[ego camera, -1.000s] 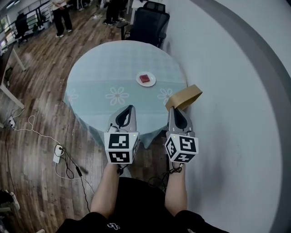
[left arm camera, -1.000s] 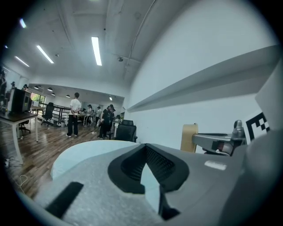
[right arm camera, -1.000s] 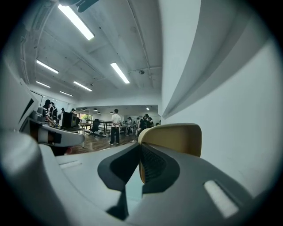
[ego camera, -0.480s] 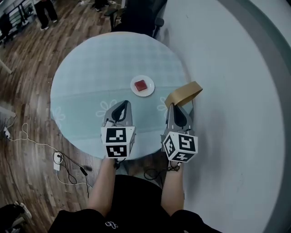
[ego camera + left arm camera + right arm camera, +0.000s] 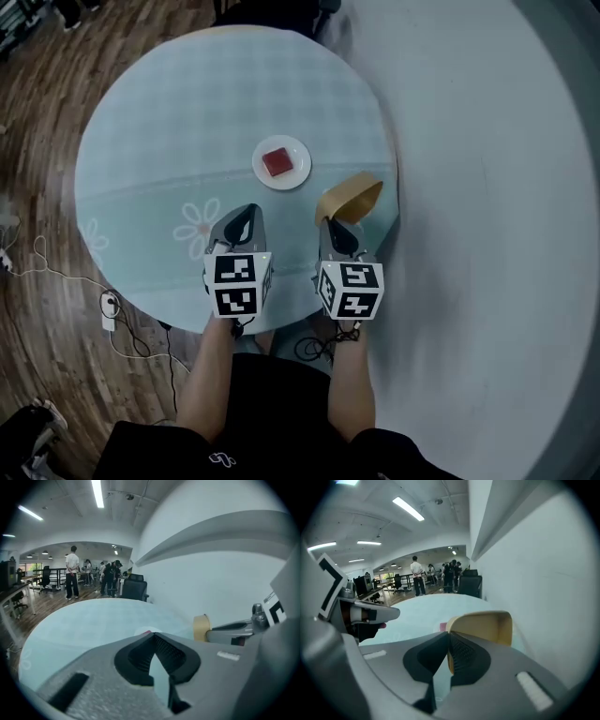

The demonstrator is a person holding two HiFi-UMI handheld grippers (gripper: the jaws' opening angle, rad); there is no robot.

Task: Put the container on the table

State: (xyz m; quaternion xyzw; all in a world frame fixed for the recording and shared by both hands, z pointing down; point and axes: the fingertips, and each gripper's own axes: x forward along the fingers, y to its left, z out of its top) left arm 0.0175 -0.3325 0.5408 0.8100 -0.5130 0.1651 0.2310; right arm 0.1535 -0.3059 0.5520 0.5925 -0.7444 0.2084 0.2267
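A tan open container (image 5: 354, 195) hangs tilted over the right edge of the round table (image 5: 178, 103), which wears a pale blue cloth. My right gripper (image 5: 336, 225) is shut on the container's rim. In the right gripper view the container (image 5: 485, 626) stands just past the jaws, its open side toward the camera. My left gripper (image 5: 246, 212) hovers over the table's near part, shut with nothing in it. The left gripper view shows the container (image 5: 201, 626) at its right, held by the right gripper (image 5: 234, 630).
A white plate (image 5: 302, 174) carrying a red block (image 5: 276, 162) sits mid-table, just beyond both grippers. A dark chair (image 5: 272, 7) stands at the far side. A pale wall (image 5: 487, 187) runs close along the right. Cables (image 5: 108, 305) lie on the wooden floor at left. People (image 5: 72, 576) stand far off.
The table has drawn nearer and now lies beneath both grippers. The container, still held, has moved from beside the table's right rim to above its edge.
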